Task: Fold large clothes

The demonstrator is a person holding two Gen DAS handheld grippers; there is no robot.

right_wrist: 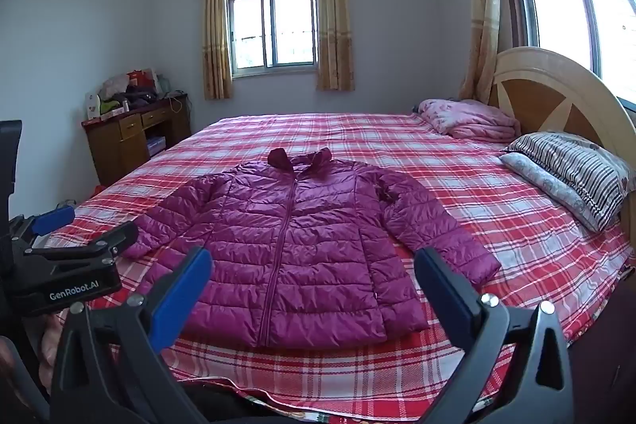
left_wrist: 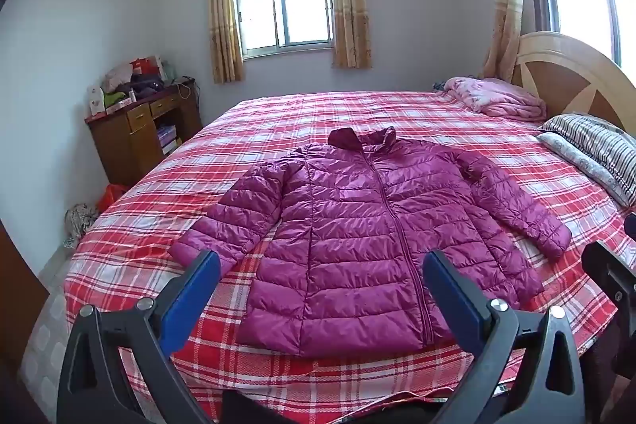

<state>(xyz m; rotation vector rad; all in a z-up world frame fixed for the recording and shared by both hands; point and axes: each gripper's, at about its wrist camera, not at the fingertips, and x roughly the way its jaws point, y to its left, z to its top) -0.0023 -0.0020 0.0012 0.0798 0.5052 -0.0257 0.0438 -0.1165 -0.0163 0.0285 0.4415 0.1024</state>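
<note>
From my left hand's camera, the shiny purple puffy jacket [left_wrist: 357, 225] lies flat and zipped on the red checked bed [left_wrist: 457, 130], sleeves out, ready for folding. My left gripper [left_wrist: 321, 277] hangs over the near edge, jaws wide apart, empty.

From my right hand's camera, my right gripper [right_wrist: 312, 273] has its jaws wide apart too, holding nothing. A wooden desk [right_wrist: 131, 138] stands in the corner.

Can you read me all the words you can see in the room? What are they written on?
"GenRobot.AI": white letters on the black body of the left gripper, seen from the right wrist camera.
Boxes and bags on the wooden desk: any print is too small and blurred to read.
Purple jacket: no words show.
</note>
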